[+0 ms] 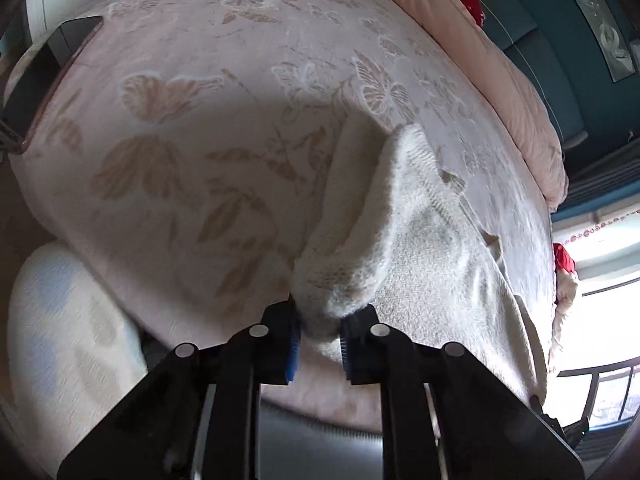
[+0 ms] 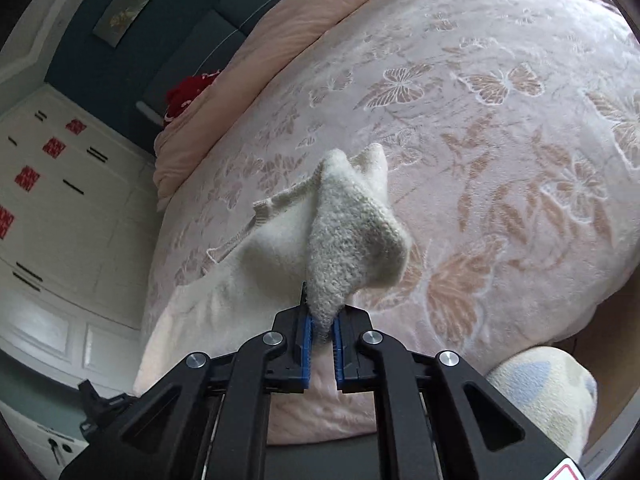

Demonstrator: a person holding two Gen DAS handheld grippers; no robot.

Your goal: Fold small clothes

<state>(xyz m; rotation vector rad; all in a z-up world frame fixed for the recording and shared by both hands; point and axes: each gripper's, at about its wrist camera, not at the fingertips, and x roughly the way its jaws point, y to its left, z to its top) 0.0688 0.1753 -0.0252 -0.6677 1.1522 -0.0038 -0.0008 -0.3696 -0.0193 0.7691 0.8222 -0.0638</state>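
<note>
White knit garment (image 1: pixel 420 240), one, pinched by two grippers: left gripper (image 1: pixel 320 332) and right gripper (image 2: pixel 323 328).

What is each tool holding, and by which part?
Both grip the cream knitted garment: left tool on a bunched fold, right tool on another pinched, lifted fold.

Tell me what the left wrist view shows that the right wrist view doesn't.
Left wrist only: the left tool pinching the knit garment, a bright window with a railing, and a dark box at the bed's corner.
Right wrist only: the right tool pinching the garment, and white cupboards with red stickers.
Both: the butterfly bedspread, pink quilt and teal wall.
</note>
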